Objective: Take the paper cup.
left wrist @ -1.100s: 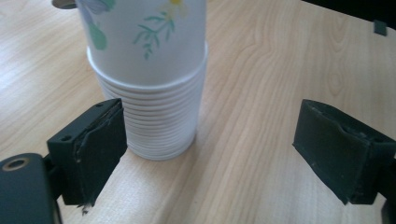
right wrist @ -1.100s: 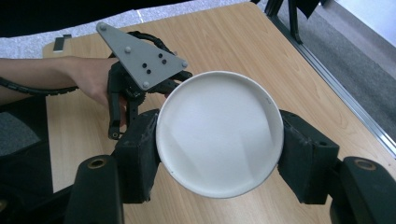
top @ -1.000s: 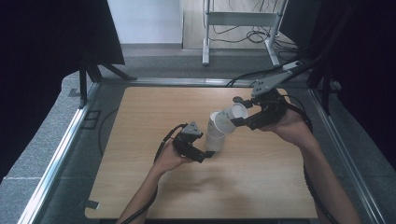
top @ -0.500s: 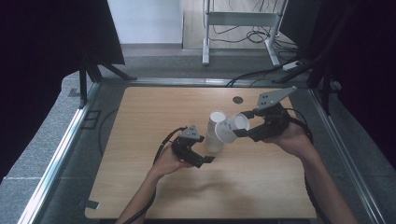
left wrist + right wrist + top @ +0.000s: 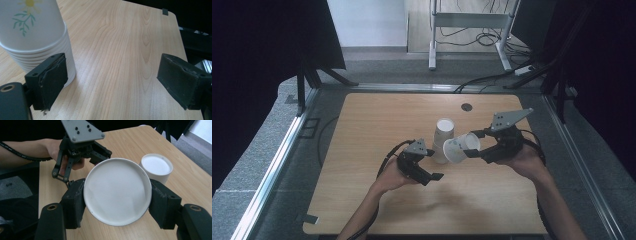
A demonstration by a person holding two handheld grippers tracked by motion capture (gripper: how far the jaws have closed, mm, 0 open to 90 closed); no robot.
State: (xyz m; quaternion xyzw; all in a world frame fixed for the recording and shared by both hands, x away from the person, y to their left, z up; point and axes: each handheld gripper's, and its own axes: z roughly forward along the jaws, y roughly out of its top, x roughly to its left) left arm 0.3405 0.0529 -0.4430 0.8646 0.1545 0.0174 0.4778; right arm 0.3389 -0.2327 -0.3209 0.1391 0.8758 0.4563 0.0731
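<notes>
A stack of white paper cups [image 5: 443, 139] with a flower print stands upside down at the table's middle; it also shows as the stack [image 5: 32, 32] and the stack [image 5: 156, 167]. My left gripper [image 5: 432, 165] lies just to its near left, open. Its jaws have just been closing a little, with only bare wood between them; the left pad [image 5: 52, 80] sits beside the stack's base. My right gripper [image 5: 472, 148] is shut on a single white cup [image 5: 459, 148] held on its side right of the stack. That cup [image 5: 117, 191] turns a round end to the camera.
The wooden table [image 5: 377, 125] has a small dark round hole [image 5: 467, 106] near its far edge. A metal frame runs around the table, and black curtains hang left and right. A white stand with cables [image 5: 467, 20] is on the floor behind.
My right gripper has come down and nearer with the single cup, from above the stack to beside it. The left hand has stayed about where it was.
</notes>
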